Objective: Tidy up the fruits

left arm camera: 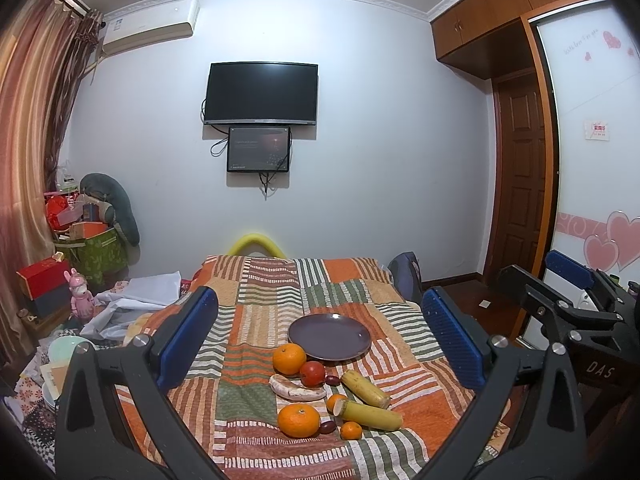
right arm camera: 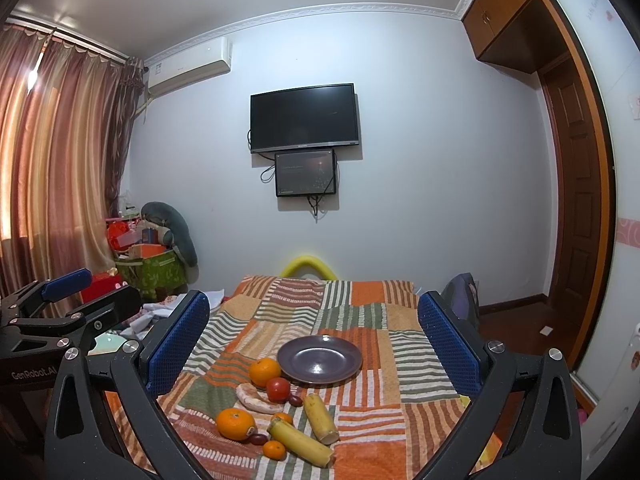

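An empty dark purple plate [left arm camera: 329, 336] [right arm camera: 319, 359] sits on a patchwork cloth. In front of it lie fruits: two large oranges [left arm camera: 289, 358] [left arm camera: 299, 420] [right arm camera: 265, 372] [right arm camera: 235, 423], a red tomato [left arm camera: 312, 373] [right arm camera: 278, 389], a pale sweet potato [left arm camera: 297, 389] [right arm camera: 256, 399], two yellow sugarcane pieces [left arm camera: 366, 389] [left arm camera: 372, 414] [right arm camera: 320, 418] [right arm camera: 300, 442], small tangerines [left arm camera: 351, 430] [right arm camera: 274, 449] and dark red dates [left arm camera: 332, 380] [right arm camera: 258, 438]. My left gripper [left arm camera: 320, 340] is open and empty, held above and short of the fruits. My right gripper [right arm camera: 316, 344] is open and empty too.
The cloth-covered table [left arm camera: 264, 296] has edges left and right. Clutter, boxes and a pink toy [left arm camera: 82, 296] lie at the left. A backpack [left arm camera: 406, 276] stands at the table's far right. A wall with a TV [left arm camera: 261, 94] is behind. The right gripper [left arm camera: 568, 292] shows beside the left one.
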`<act>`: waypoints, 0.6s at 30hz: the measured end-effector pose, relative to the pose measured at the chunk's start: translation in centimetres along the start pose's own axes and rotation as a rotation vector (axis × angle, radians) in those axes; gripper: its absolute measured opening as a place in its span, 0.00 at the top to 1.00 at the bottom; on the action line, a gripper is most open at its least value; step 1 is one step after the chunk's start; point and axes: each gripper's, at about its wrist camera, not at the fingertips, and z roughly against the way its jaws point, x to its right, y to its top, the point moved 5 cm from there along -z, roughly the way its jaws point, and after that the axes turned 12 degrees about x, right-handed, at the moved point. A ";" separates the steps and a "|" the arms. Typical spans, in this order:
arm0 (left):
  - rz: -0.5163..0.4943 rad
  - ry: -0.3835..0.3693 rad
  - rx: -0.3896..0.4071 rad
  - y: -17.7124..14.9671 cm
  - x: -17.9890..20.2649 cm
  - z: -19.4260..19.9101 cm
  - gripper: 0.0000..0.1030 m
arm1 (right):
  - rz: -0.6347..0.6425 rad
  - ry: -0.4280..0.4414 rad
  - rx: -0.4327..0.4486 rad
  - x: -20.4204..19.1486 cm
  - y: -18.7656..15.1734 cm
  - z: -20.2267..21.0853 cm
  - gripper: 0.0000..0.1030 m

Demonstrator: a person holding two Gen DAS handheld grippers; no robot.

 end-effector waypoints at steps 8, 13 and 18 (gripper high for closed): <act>-0.001 -0.003 -0.002 -0.2 0.1 -0.2 0.00 | -0.004 0.000 -0.003 0.0 -0.1 0.1 0.00; 0.009 -0.009 -0.009 -0.5 0.0 -0.4 0.00 | -0.005 0.001 -0.004 0.0 -0.2 0.1 0.00; 0.014 -0.008 -0.017 -1.0 -0.3 -0.8 0.00 | -0.005 -0.002 -0.007 0.1 -0.5 0.0 0.00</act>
